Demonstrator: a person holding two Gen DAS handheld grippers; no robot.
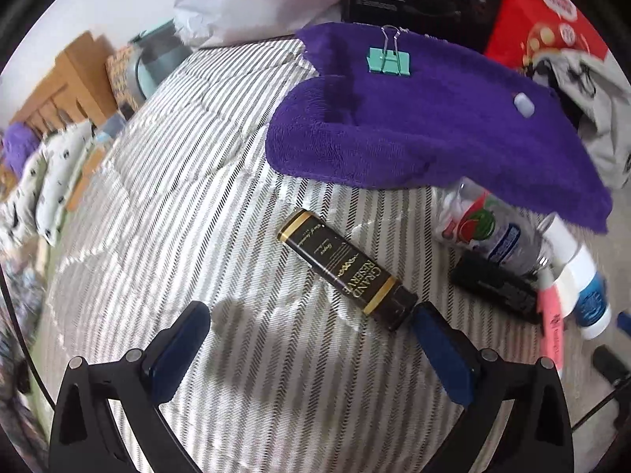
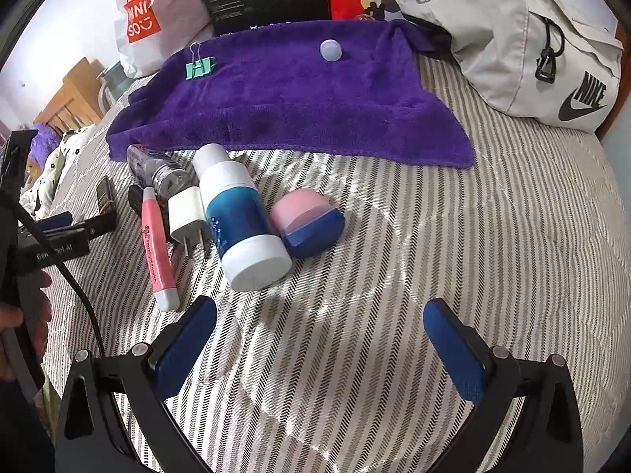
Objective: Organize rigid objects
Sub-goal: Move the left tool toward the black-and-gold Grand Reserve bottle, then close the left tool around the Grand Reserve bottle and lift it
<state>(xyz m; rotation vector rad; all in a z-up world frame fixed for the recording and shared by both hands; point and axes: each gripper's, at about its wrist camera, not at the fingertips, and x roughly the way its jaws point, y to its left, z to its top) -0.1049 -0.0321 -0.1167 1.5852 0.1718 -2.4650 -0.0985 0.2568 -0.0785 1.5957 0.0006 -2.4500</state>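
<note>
A striped bedspread (image 2: pixel 453 236) fills both views, and far ahead of both grippers lies a purple towel (image 2: pixel 284 94), with a grey Nike bag (image 2: pixel 512 39) beyond it to the right of the right gripper (image 2: pixel 320 339). That gripper hovers over bare bedspread with its jaws spread wide and nothing between them. Just ahead and a little left of it lies a blue and white bottle (image 2: pixel 240 220) on its side, its white base end nearest the left finger; touching the bottle's right flank is a pink and blue rounded case (image 2: pixel 307 224). Left of the bottle come a white plug adapter (image 2: pixel 187 213), a pink tube (image 2: pixel 157 248) whose near end reaches almost level with the left fingertip, and a clear plastic bottle (image 2: pixel 157 169) farther off by the towel's edge. The left gripper (image 1: pixel 311 339) is likewise spread wide and empty; a black and gold bar reading GRAND RESERVE (image 1: pixel 347 268) lies slantwise just ahead, its near end close against the right finger's tip, though contact cannot be judged. On the towel, well beyond both grippers, sit a teal binder clip (image 2: pixel 200 67) and a small pale round object (image 2: pixel 331 50).
</note>
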